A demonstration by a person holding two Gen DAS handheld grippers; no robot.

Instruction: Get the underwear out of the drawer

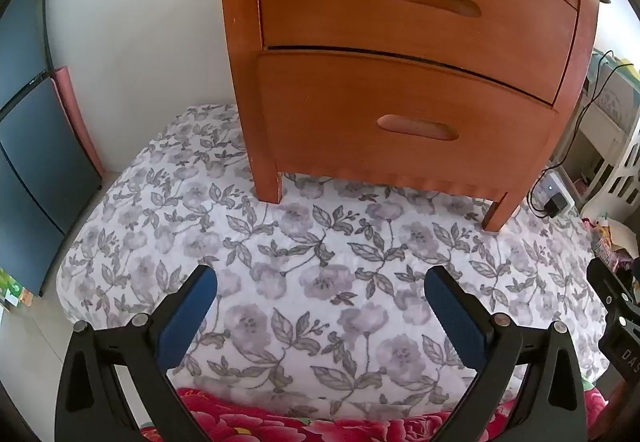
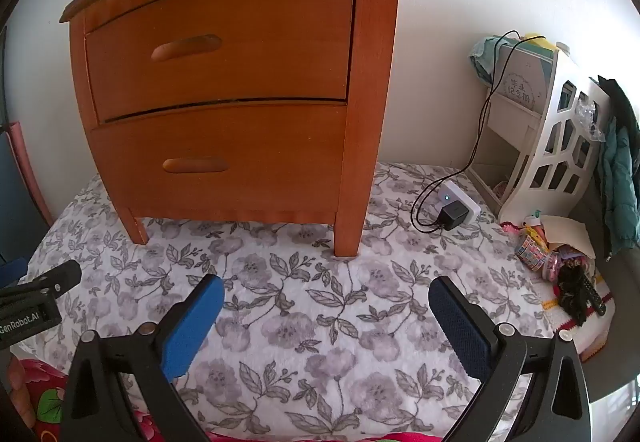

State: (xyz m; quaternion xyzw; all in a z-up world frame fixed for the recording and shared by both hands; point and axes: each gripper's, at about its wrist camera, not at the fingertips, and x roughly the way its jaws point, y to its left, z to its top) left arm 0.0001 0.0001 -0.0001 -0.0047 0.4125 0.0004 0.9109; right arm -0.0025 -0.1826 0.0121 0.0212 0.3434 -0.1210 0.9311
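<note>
Both drawers of the wooden nightstand are closed; left gripper and right gripper jaws are spread wide, empty.

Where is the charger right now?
In the right wrist view, the charger sits plugged into a white power strip on the floral bedspread, right of the nightstand.

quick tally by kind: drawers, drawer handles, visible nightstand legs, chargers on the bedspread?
Drawers: 2, the upper drawer and lower drawer, both closed
Drawer handles: 2, the upper handle and lower handle
Visible nightstand legs: 2, the left front leg and right front leg
Chargers on the bedspread: 1, a black charger
Total: 7
</note>
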